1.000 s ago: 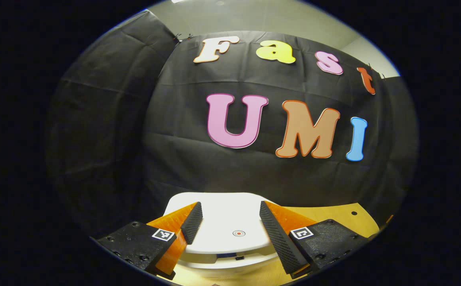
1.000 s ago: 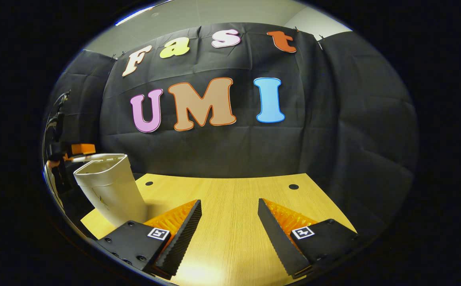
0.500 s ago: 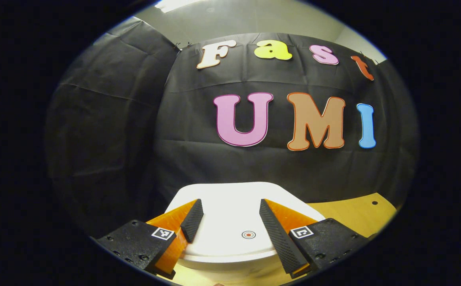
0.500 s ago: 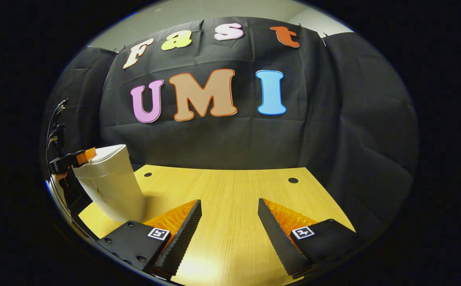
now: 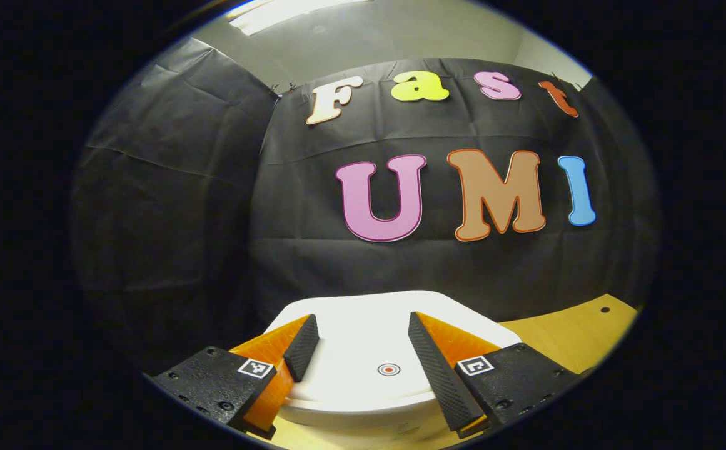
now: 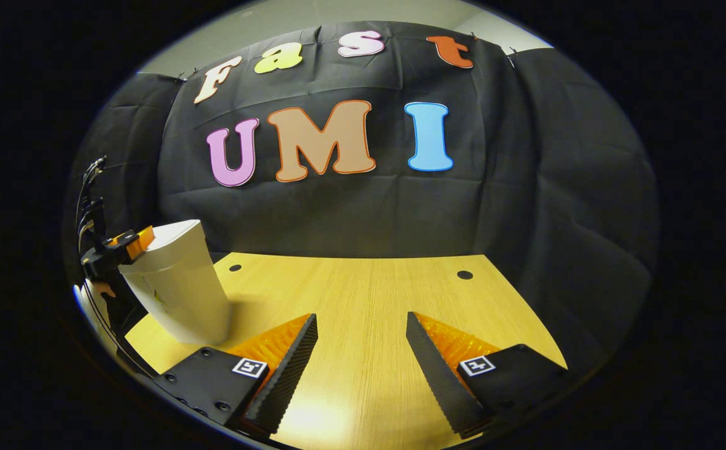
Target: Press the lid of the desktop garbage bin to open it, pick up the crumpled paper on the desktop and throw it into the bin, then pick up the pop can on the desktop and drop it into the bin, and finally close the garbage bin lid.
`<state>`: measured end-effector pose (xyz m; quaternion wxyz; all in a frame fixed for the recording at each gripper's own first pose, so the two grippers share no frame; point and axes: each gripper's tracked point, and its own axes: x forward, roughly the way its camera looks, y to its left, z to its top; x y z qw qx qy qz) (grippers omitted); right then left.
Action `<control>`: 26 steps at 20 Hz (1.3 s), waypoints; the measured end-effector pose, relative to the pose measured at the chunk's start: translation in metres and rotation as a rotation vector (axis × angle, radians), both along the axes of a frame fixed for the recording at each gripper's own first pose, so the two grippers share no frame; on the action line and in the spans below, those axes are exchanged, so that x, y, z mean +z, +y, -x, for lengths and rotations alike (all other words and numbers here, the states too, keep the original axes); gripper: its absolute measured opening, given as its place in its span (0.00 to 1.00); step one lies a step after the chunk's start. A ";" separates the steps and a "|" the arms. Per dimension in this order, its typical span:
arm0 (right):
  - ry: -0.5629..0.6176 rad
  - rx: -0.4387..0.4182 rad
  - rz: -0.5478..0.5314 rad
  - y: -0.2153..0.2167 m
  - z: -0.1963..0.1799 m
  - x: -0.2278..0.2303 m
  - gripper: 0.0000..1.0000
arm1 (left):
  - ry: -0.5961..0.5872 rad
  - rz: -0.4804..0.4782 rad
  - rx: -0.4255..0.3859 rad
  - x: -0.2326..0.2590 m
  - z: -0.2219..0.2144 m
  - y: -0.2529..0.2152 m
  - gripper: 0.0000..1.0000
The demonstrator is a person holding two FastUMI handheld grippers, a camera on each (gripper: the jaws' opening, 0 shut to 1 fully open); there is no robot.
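Change: the lid [image 5: 369, 350], raised a second ago, now lies shut on the garbage bin [image 6: 178, 287].
Left gripper [image 5: 356, 356]: fingers spread apart, holding nothing, right above the lid near its round target mark [image 5: 388, 370].
Right gripper [image 6: 361, 369]: fingers apart and empty, over the wooden table [image 6: 363, 294], to the right of the bin.
Bin: upright at the table's left edge.

Black cloth wall [image 6: 369, 212] with creases, pale ceiling [image 5: 369, 31] above, lit ceiling panel [image 5: 275, 9], wooden table [image 6: 363, 294]
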<state>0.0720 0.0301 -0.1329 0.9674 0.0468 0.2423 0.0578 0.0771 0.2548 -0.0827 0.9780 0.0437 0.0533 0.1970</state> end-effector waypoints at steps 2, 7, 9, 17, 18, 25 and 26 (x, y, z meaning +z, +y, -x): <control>-0.008 0.007 -0.011 0.002 0.000 0.002 0.96 | -0.014 -0.001 -0.003 0.001 -0.001 0.001 0.91; -0.036 0.011 -0.015 0.001 0.000 0.016 0.95 | -0.005 -0.048 -0.007 0.007 -0.002 0.008 0.93; -0.046 0.010 -0.010 0.002 0.000 0.021 0.96 | -0.034 -0.062 -0.010 0.019 0.001 0.007 0.93; -0.116 0.000 -0.066 0.026 -0.003 0.049 0.96 | -0.088 0.098 -0.070 0.075 0.018 -0.041 0.92; -0.134 -0.002 -0.079 0.030 -0.002 0.055 0.96 | -0.094 0.112 -0.070 0.080 0.024 -0.048 0.92; -0.244 -0.022 -0.121 0.042 0.017 0.074 0.96 | -0.106 0.041 -0.155 0.097 0.068 -0.119 0.96; -0.251 -0.016 -0.121 0.043 0.019 0.075 0.96 | -0.110 0.042 -0.171 0.098 0.074 -0.126 0.96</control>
